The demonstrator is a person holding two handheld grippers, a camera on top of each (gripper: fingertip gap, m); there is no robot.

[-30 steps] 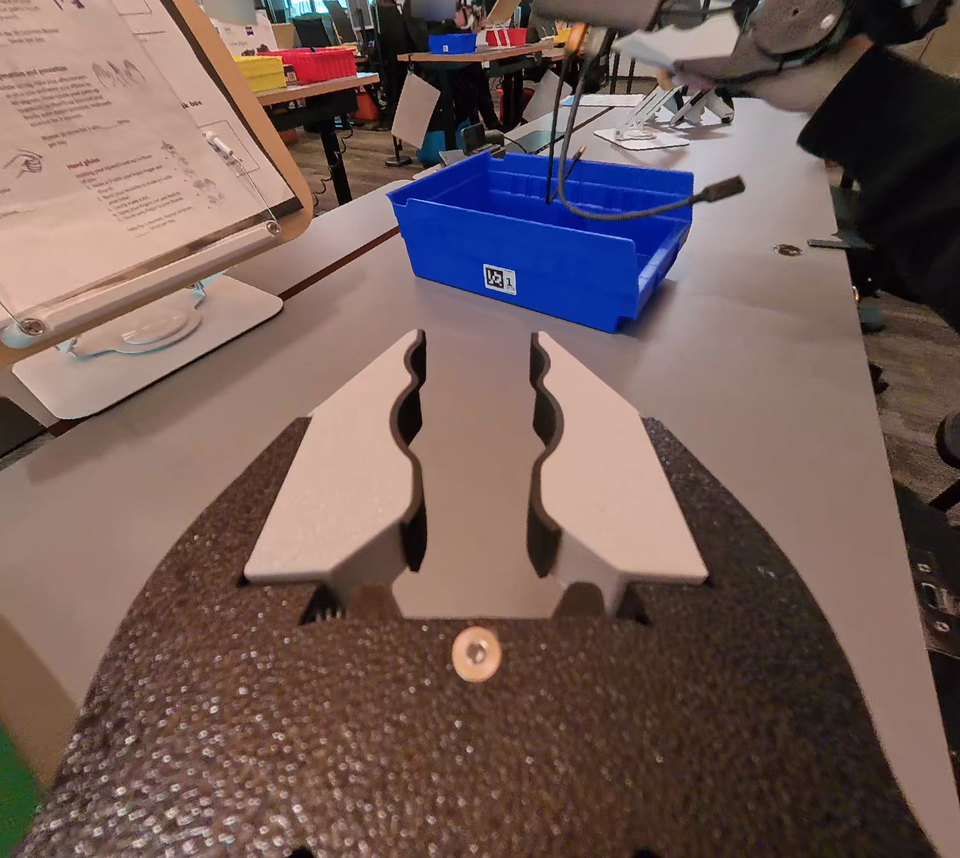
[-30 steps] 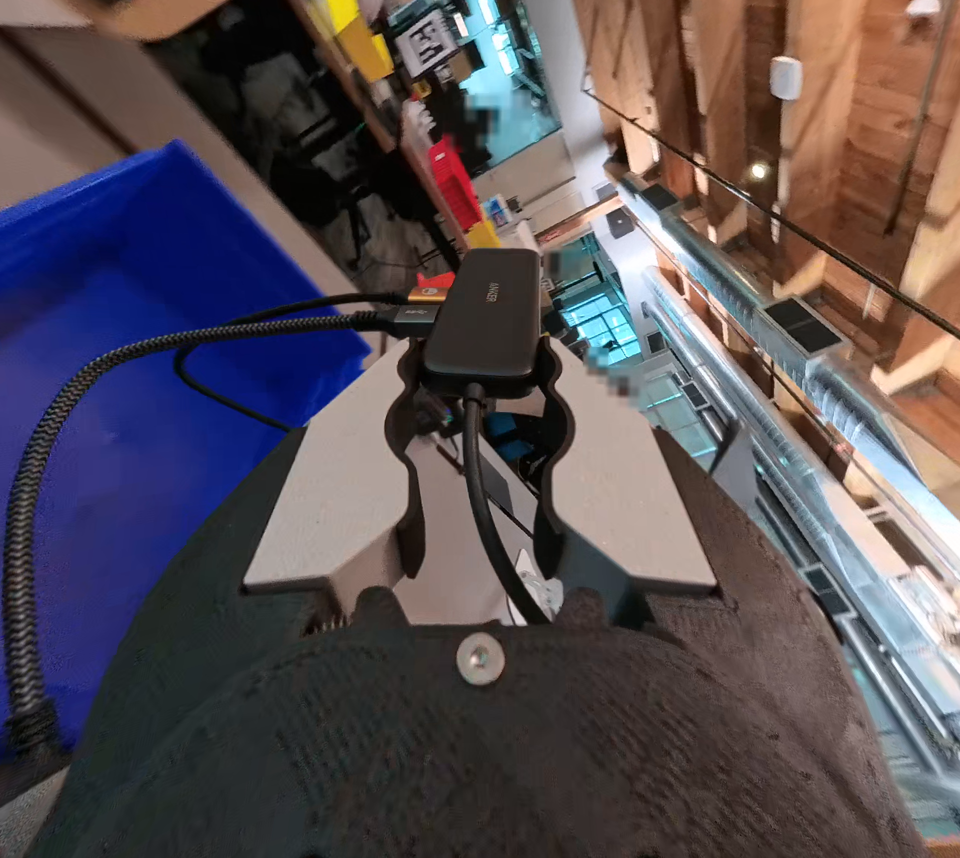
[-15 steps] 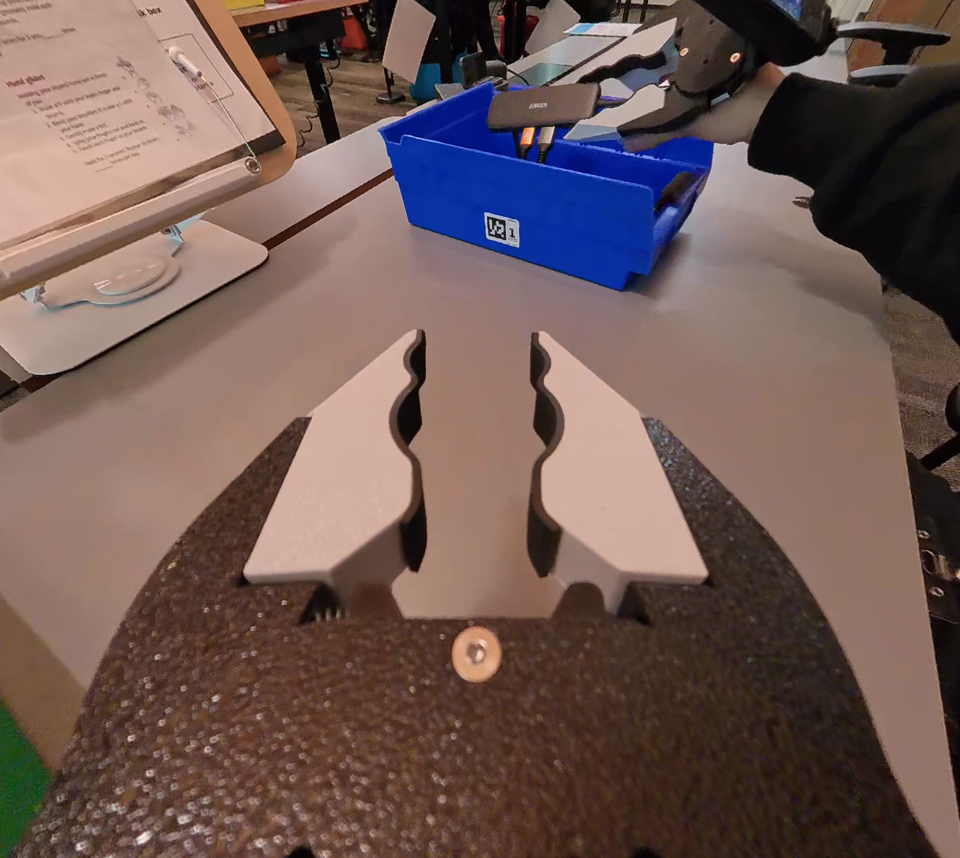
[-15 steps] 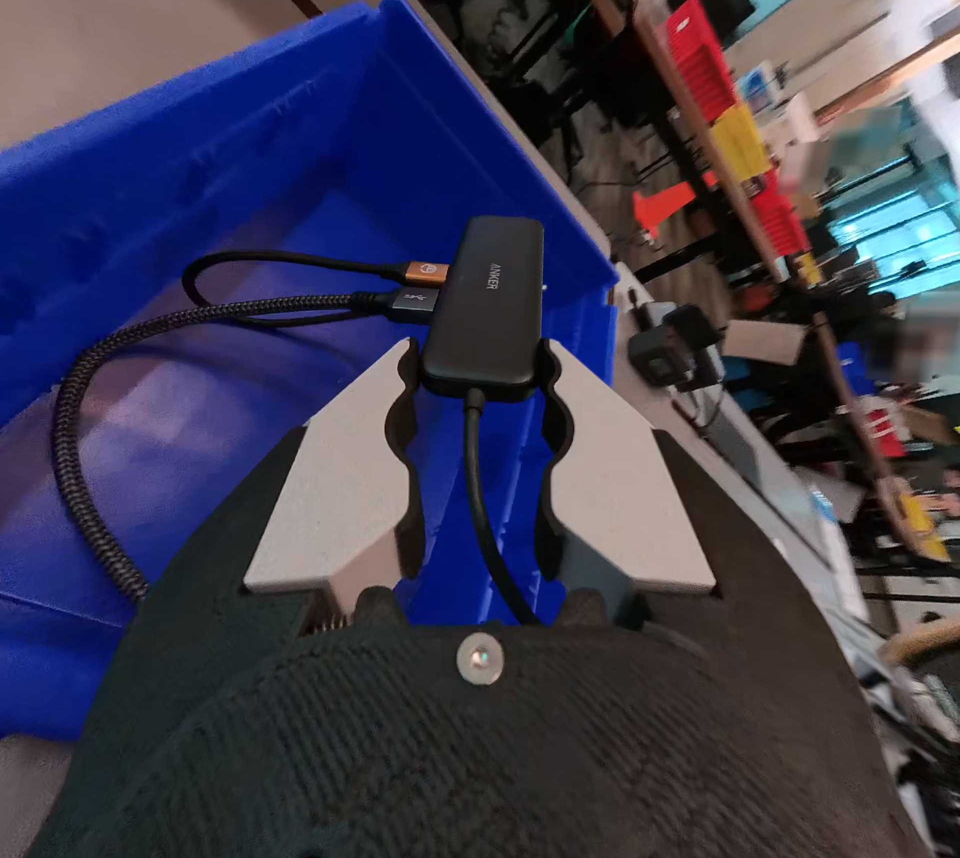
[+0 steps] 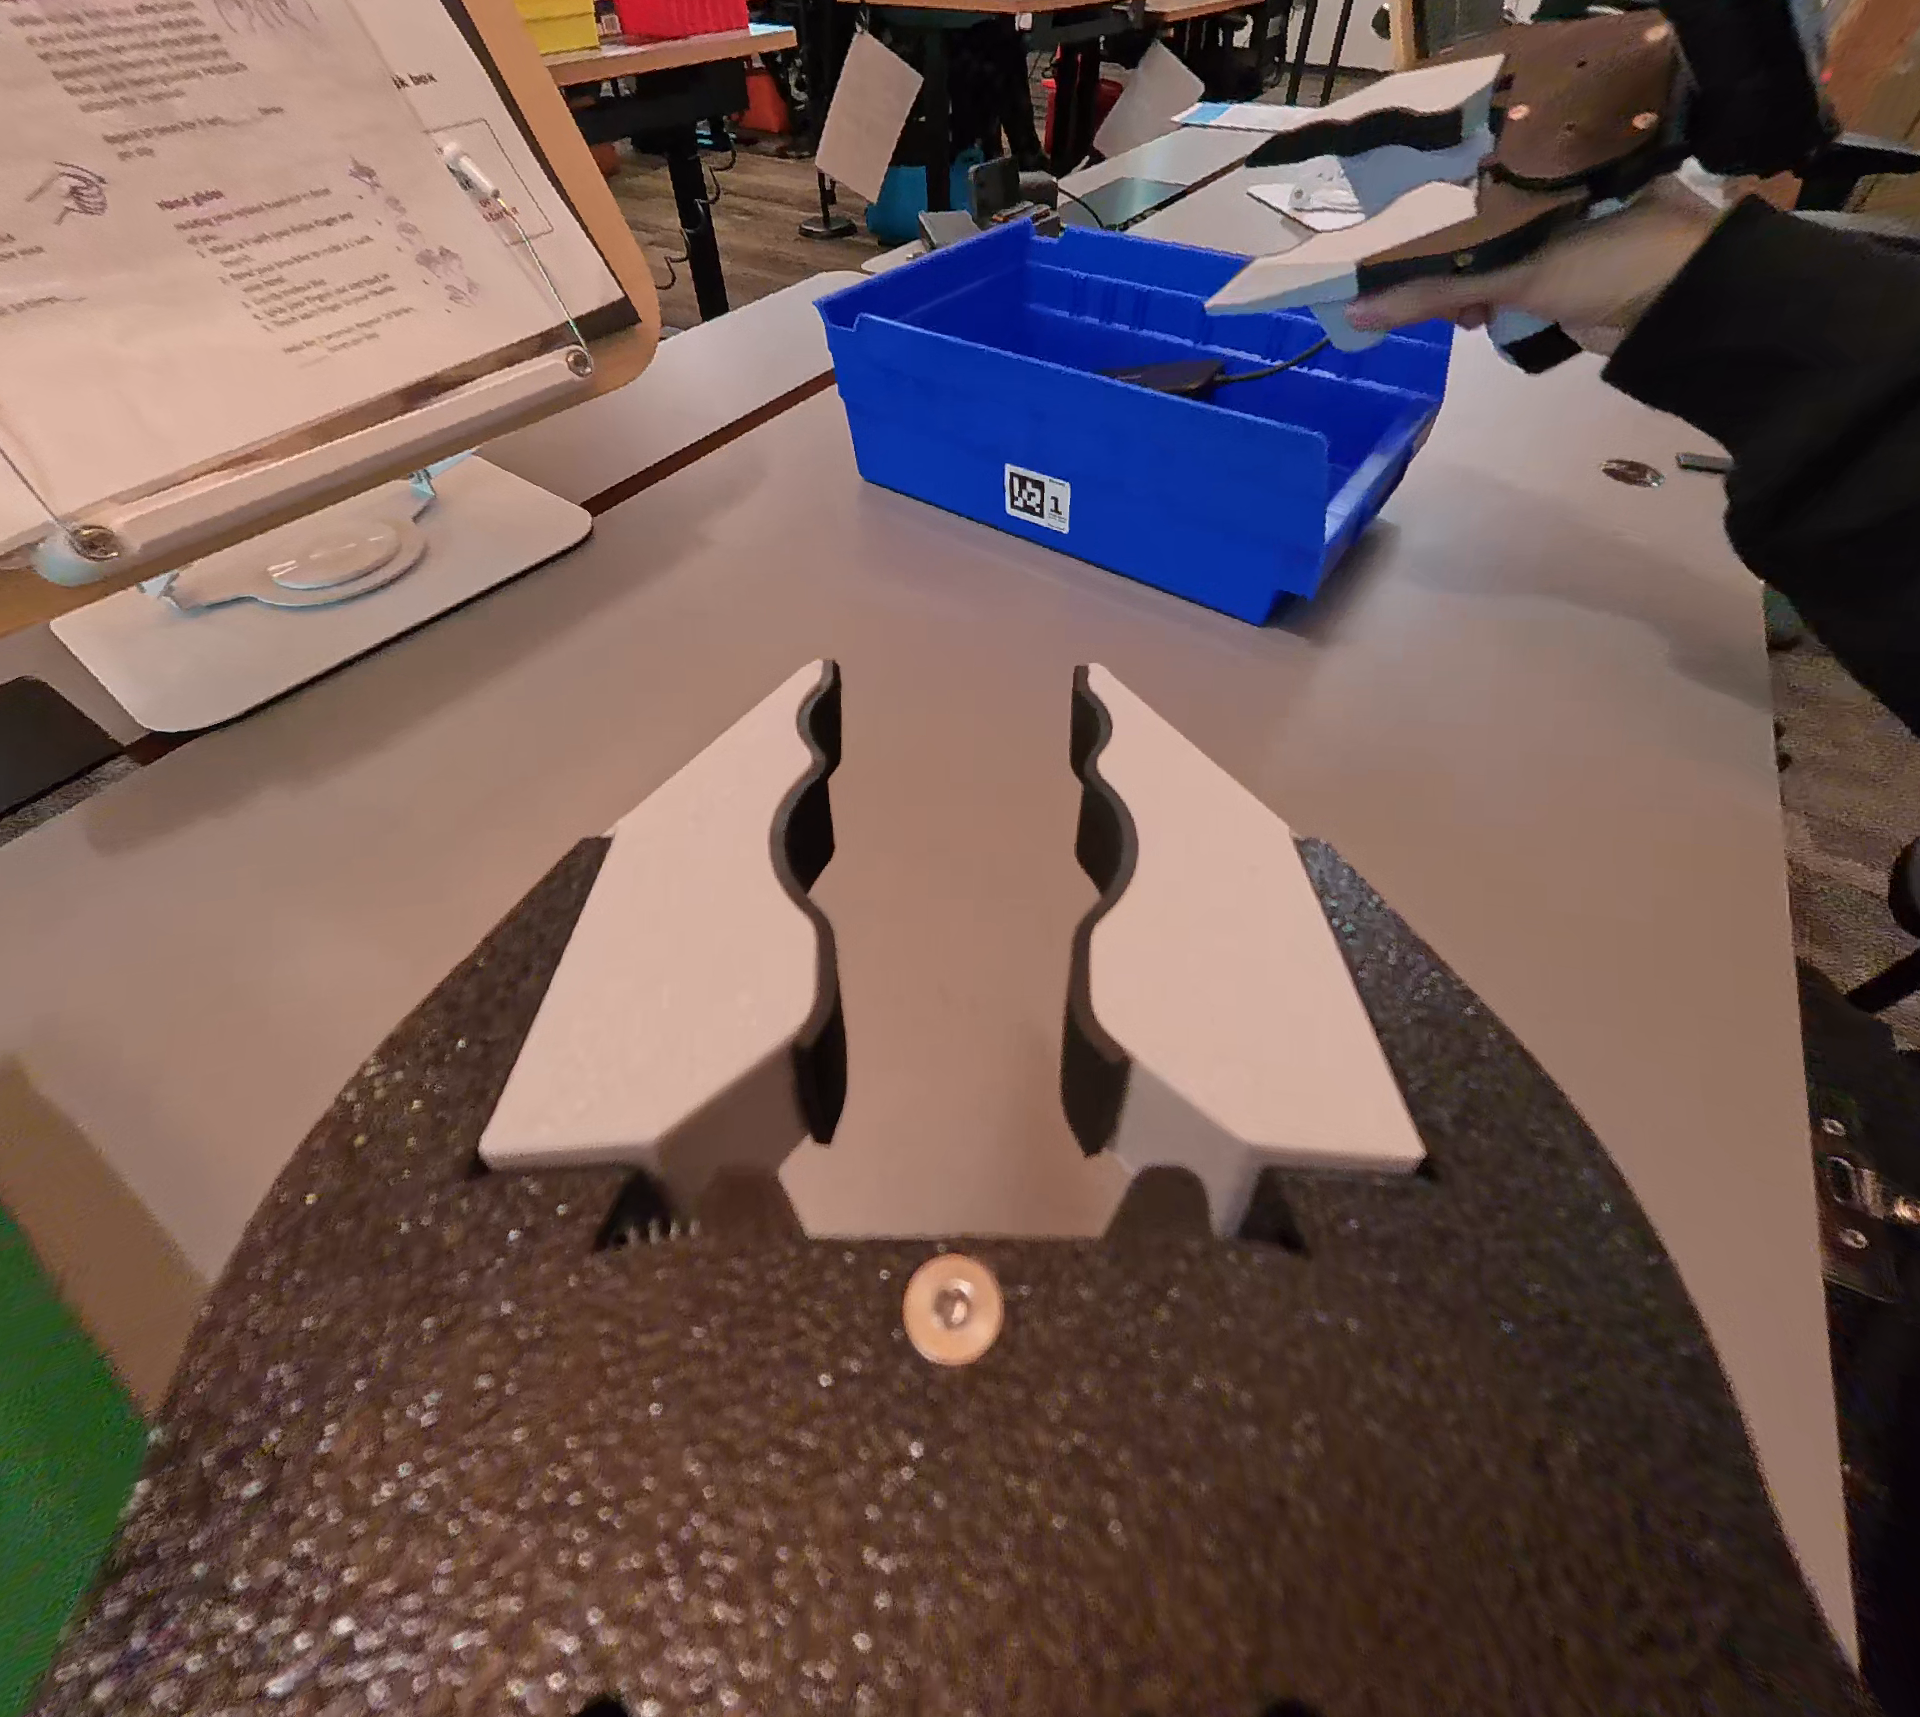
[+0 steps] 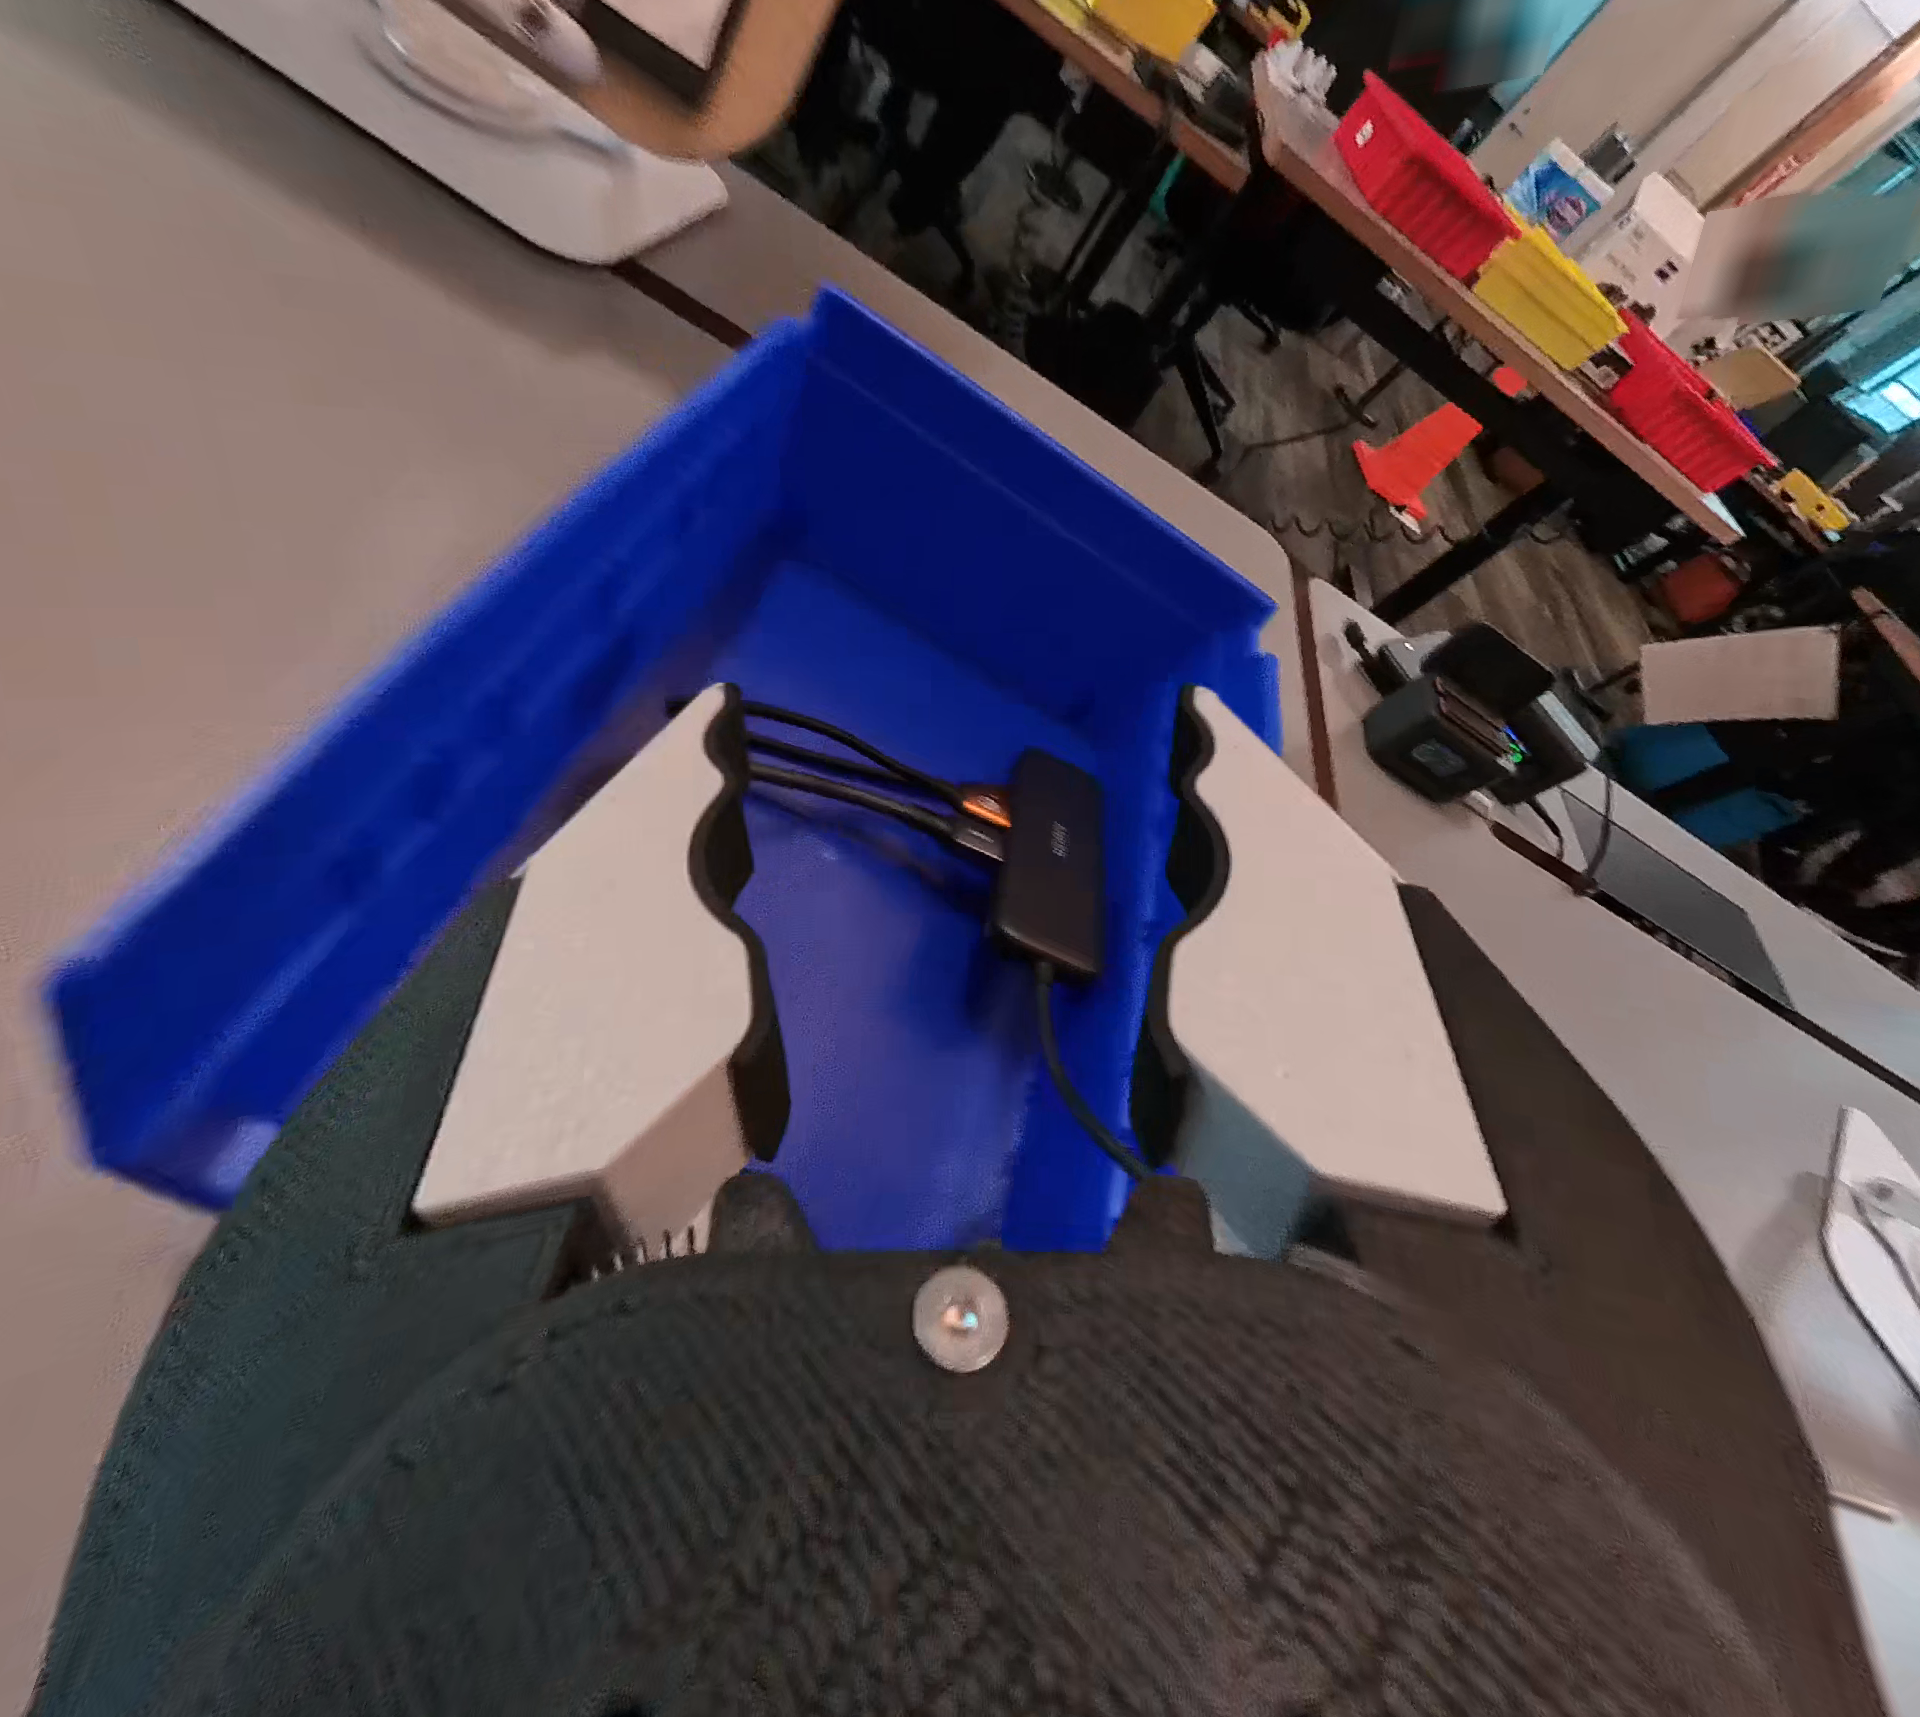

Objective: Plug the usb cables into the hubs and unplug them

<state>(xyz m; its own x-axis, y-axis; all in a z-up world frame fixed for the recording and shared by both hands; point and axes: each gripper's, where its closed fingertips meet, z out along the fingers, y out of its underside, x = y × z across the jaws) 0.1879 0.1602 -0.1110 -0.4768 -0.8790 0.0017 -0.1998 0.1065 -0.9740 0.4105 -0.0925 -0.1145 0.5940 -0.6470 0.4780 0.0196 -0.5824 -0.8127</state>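
Observation:
A dark grey USB hub (image 6: 1049,867) lies inside the blue bin (image 6: 436,794) with two cables (image 6: 862,774) plugged into its side and its own cord trailing back. The hub also shows in the left wrist view (image 5: 1169,375) inside the bin (image 5: 1091,462). My right gripper (image 6: 951,711) is open and empty above the bin; it also shows in the left wrist view (image 5: 1236,233), held by a hand. My left gripper (image 5: 954,675) is open and empty, low over the grey table (image 5: 520,732), well short of the bin.
A document stand (image 5: 260,233) with printed sheets sits at the left on a white base (image 5: 312,566). A small black device (image 6: 1465,722) sits on the neighbouring desk. Tables with red and yellow bins (image 5: 634,0) and people stand in the background.
My right gripper lowered the hub into the blue bin, opened and let it go, then drew back above the bin. The left gripper stayed open over the table.

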